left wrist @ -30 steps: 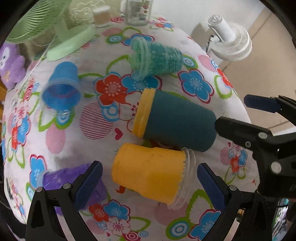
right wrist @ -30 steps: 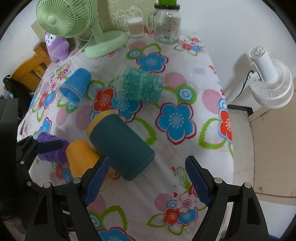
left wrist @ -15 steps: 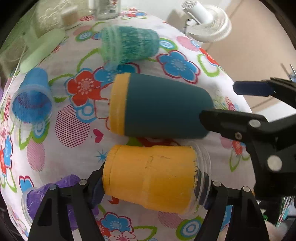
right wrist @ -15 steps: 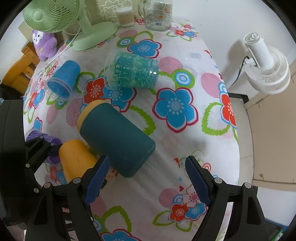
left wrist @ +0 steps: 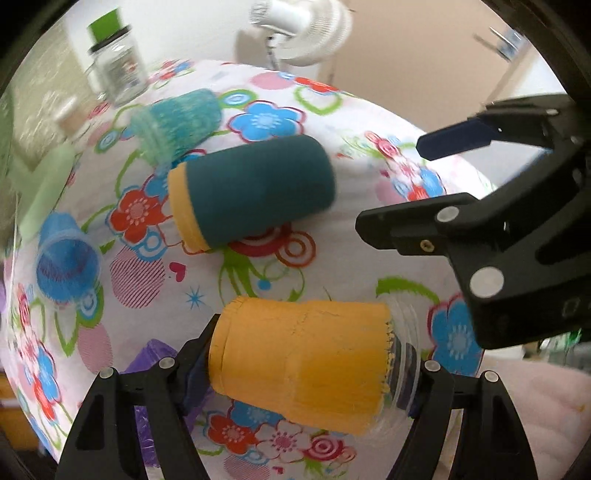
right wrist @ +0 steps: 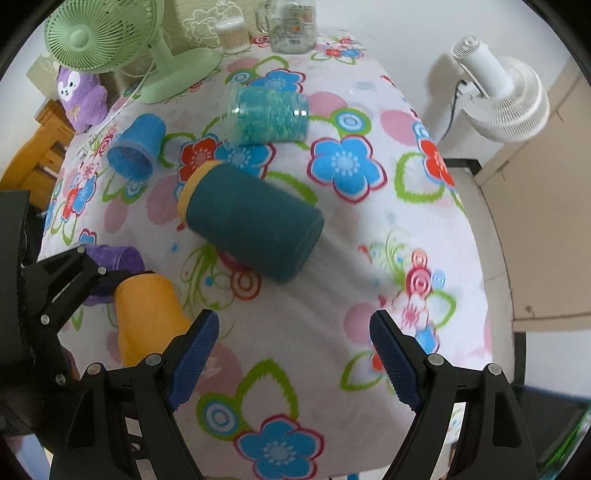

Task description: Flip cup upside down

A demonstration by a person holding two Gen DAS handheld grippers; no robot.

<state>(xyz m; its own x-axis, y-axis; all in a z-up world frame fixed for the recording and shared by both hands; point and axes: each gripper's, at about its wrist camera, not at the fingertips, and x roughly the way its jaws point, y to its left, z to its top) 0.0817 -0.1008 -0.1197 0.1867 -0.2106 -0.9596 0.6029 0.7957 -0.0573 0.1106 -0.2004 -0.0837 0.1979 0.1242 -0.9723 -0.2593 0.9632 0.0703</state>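
Observation:
My left gripper is shut on the yellow cup, which lies sideways between its fingers, base to the left and clear rim to the right, lifted off the cloth. The cup also shows in the right wrist view, held by the left gripper. My right gripper is open and empty over the near table edge; it shows at the right of the left wrist view.
On the flowered tablecloth lie a dark teal cup with yellow rim, a green glitter cup, a blue cup and a purple cup. A green fan, a glass jar and a white fan stand behind.
My left gripper has closed on the yellow cup and lifted it away from the dark teal cup. The right gripper has drawn back a little, still open.

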